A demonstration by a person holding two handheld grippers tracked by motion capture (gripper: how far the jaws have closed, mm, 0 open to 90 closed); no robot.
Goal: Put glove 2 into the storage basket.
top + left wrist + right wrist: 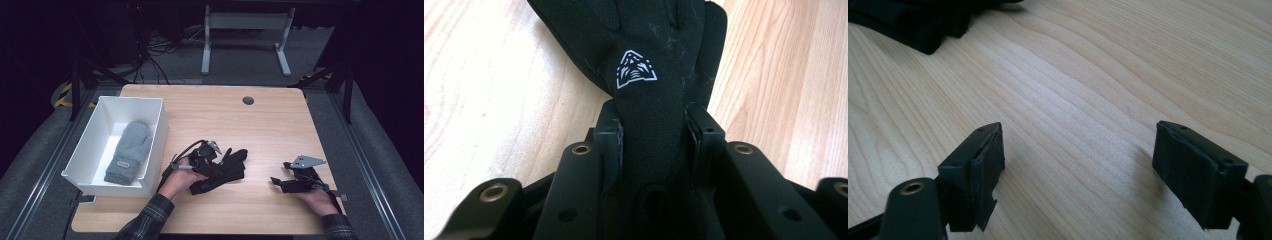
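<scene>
Fingers [696,135] of your left gripper [651,131] are clenched on the black glove [644,45], pinching it at the narrow wrist below the white logo, while it lies on the desk [260,120] just right of the white bin [155,145]. Your right gripper [1075,172] rests released on bare wood, well apart. Expect the glove to be light, soft and floppy, so its free end will likely droop and drag; the wrist grip looks sound. One grey mitten [129,151] already lies inside the bin.
</scene>
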